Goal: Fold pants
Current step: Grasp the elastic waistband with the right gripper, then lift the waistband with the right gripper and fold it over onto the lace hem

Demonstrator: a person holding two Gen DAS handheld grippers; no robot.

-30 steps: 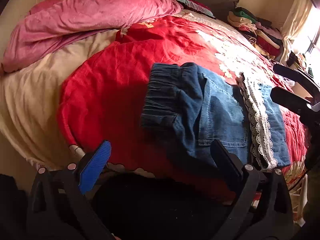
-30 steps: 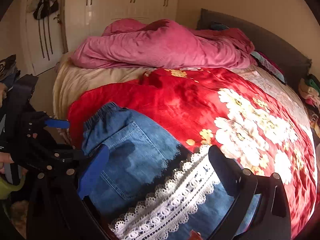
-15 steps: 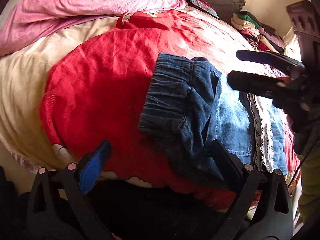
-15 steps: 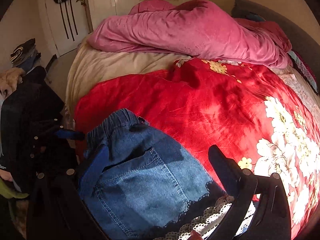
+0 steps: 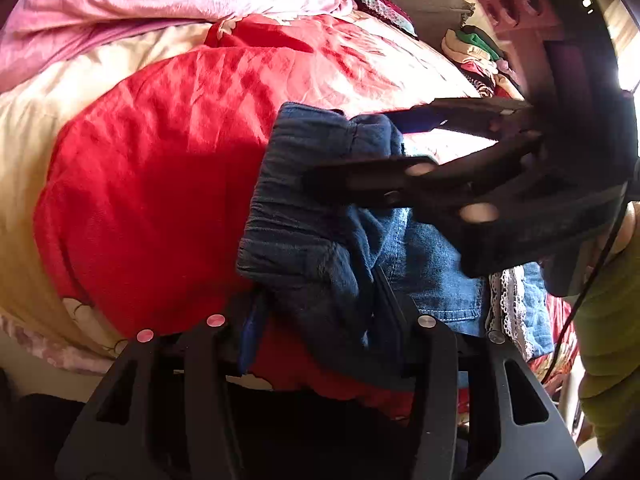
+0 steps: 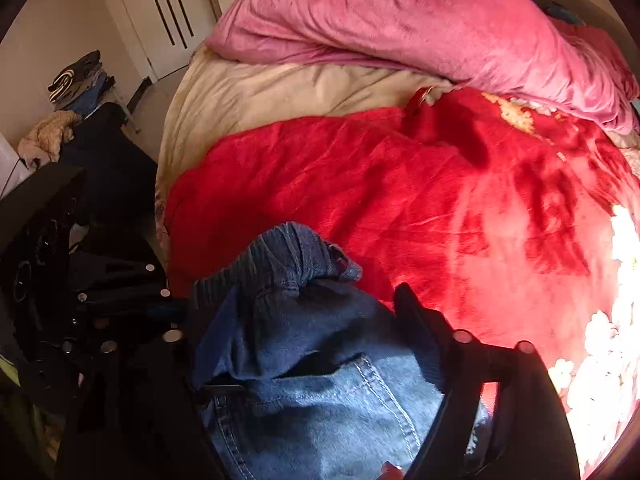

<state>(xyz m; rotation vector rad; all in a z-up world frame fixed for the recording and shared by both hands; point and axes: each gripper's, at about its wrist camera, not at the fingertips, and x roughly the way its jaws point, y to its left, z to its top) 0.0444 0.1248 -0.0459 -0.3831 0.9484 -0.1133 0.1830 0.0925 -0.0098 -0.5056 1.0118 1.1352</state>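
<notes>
The blue denim pants with a white lace trim lie folded near the front edge of the red bed cover. My left gripper is shut on the near corner of the elastic waistband. My right gripper is closed around the bunched waistband, next to the back pocket. In the left wrist view the right gripper reaches in from the right over the waistband. In the right wrist view the left gripper is at the left.
A pink duvet is heaped at the far side of the bed, over a cream sheet. Folded clothes are stacked at the far right. A door and a clothes pile are beyond the bed's left.
Both grippers moved in onto the waistband end of the pants and closed on it. The waistband is now bunched and lifted slightly.
</notes>
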